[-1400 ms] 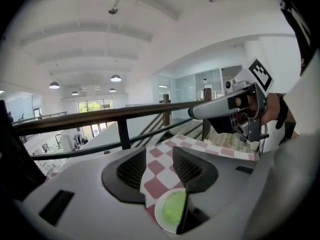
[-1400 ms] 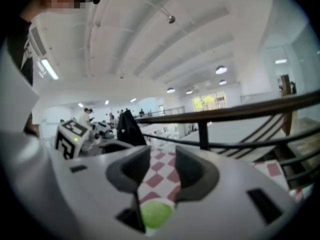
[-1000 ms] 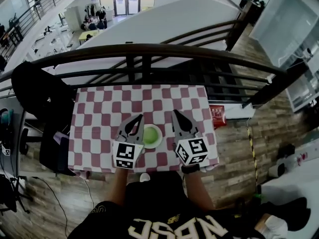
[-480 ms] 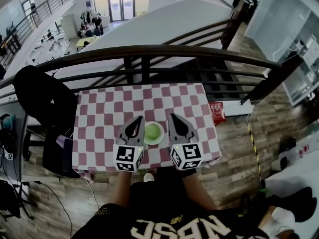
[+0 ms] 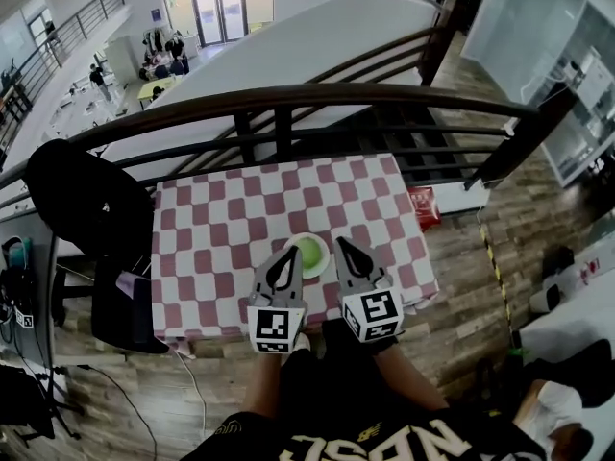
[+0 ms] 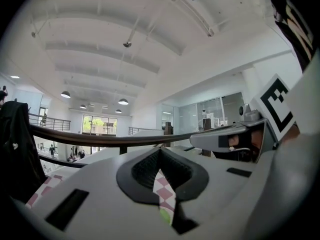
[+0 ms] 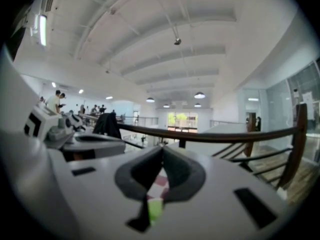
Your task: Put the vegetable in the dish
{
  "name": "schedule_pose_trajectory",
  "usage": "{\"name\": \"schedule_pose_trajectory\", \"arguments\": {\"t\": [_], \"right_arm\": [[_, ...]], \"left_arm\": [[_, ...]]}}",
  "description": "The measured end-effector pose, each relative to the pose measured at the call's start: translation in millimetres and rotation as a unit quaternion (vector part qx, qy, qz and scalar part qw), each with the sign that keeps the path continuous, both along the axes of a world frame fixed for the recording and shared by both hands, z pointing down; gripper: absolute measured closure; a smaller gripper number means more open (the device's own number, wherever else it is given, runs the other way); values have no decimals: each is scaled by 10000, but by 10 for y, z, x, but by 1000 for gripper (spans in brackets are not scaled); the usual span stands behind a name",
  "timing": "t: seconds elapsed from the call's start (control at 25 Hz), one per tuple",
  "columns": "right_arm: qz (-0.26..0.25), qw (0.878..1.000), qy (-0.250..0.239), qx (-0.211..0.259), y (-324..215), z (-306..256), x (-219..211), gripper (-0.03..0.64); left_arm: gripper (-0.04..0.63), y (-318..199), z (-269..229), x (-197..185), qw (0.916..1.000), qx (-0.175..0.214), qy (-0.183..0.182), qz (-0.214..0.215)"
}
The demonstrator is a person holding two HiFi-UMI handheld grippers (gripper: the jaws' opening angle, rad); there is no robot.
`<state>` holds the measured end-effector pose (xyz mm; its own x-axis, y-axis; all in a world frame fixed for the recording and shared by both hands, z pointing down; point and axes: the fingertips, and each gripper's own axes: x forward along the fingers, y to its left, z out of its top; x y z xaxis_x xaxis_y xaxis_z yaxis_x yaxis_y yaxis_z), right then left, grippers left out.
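In the head view a green vegetable [image 5: 310, 252] lies in a white dish [image 5: 297, 242] near the front edge of the checked table [image 5: 221, 229]. My left gripper [image 5: 293, 254] and right gripper [image 5: 341, 247] hover on either side of the dish, both shut and holding nothing. In the left gripper view the left gripper [image 6: 160, 150] has its jaws together, with a sliver of checked cloth and green showing below them. The right gripper [image 7: 161, 150] in its own view looks the same, tips touching.
A dark curved railing [image 5: 288, 99] runs along the table's far side. A black chair with a jacket [image 5: 82, 200] stands at the table's left. A red box [image 5: 425, 206] lies on the wooden floor to the right. The person's legs are at the table's front edge.
Both grippers have drawn back toward the person and sit lower in the head view. The camera has shifted. The vegetable stays in the dish.
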<state>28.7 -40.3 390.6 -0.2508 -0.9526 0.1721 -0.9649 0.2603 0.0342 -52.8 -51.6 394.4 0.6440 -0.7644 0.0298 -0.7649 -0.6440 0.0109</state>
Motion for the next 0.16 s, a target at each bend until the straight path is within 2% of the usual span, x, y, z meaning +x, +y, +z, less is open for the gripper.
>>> {"name": "schedule_pose_trajectory", "arguments": {"t": [0.16], "right_arm": [[-66, 9996, 55, -275, 106, 192, -210, 600]], "left_arm": [[578, 48, 144, -58, 9998, -169, 47, -10]]}}
